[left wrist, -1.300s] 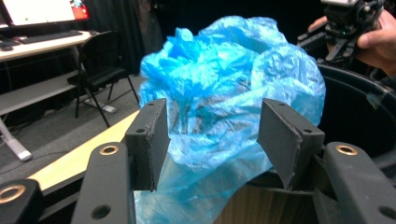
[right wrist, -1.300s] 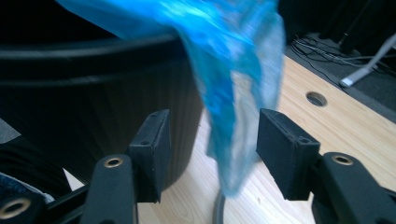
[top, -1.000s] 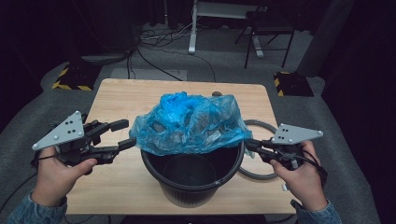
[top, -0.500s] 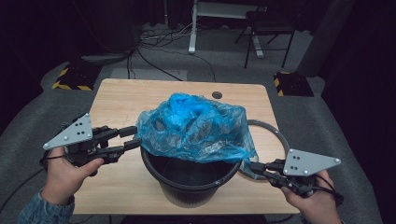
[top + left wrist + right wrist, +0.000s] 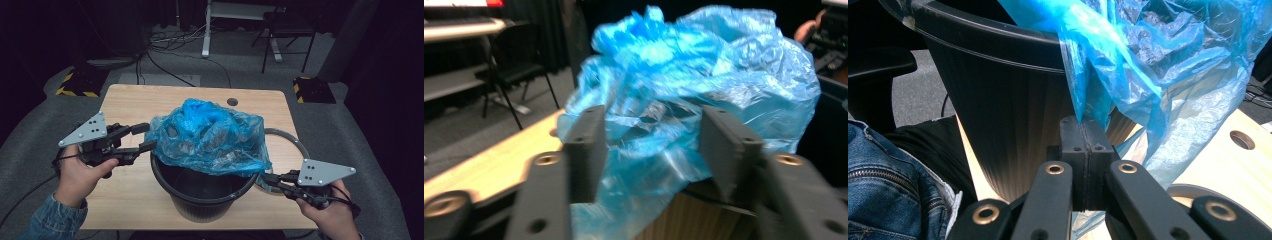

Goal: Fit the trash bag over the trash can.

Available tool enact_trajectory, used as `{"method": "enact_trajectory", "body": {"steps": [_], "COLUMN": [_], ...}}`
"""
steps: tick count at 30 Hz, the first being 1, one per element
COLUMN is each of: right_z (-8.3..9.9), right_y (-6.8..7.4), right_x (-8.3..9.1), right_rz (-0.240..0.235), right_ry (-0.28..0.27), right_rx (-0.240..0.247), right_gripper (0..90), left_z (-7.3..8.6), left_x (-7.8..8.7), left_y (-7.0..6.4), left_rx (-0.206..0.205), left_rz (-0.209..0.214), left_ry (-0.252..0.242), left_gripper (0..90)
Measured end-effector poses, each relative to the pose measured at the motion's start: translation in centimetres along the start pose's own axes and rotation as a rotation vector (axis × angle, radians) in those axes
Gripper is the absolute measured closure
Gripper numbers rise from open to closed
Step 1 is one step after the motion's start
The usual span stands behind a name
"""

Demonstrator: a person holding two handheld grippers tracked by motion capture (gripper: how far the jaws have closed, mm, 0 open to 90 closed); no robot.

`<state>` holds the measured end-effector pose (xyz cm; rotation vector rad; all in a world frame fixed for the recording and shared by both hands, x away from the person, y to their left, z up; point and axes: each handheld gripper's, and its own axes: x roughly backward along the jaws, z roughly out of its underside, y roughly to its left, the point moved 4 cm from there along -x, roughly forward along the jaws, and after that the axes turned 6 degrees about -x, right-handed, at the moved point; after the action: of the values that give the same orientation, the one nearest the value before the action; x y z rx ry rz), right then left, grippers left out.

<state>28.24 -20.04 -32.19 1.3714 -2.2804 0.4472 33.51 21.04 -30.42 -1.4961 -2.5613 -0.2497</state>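
High view: blue bag (image 5: 207,137) sits bunched over the rim of the black bin (image 5: 202,192) on the table (image 5: 125,102). Left gripper (image 5: 145,137) has its jaws apart, bag edge between them. Right gripper (image 5: 267,178) is clamped on the bag's lower edge beside the bin wall.

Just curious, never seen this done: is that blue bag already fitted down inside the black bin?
Not yet. The blue bag sits bunched above the black bin, whose dark inside shows below it.
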Motion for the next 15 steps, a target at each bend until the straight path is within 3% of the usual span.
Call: {"method": "enact_trajectory", "body": {"steps": [7, 12, 15], "right_z": [0.0, 0.7, 1.5], "right_y": [0.1, 0.3, 0.4], "right_x": [0.0, -0.1, -0.5], "right_rz": [0.0, -0.028, -0.058], "right_ry": [-0.002, 0.011, 0.023], "right_rx": [0.004, 0.005, -0.002], "right_gripper": [90.0, 90.0, 90.0], "left_z": [-0.3, -0.5, -0.5], "left_x": [0.6, 1.3, 1.9], "left_y": [-0.7, -2.4, -3.7], "left_rx": [-0.017, -0.056, -0.079], "left_rz": [0.0, 0.04, 0.101], "left_ry": [0.02, 0.021, 0.01], "left_gripper": [84.6, 88.9, 89.1]}}
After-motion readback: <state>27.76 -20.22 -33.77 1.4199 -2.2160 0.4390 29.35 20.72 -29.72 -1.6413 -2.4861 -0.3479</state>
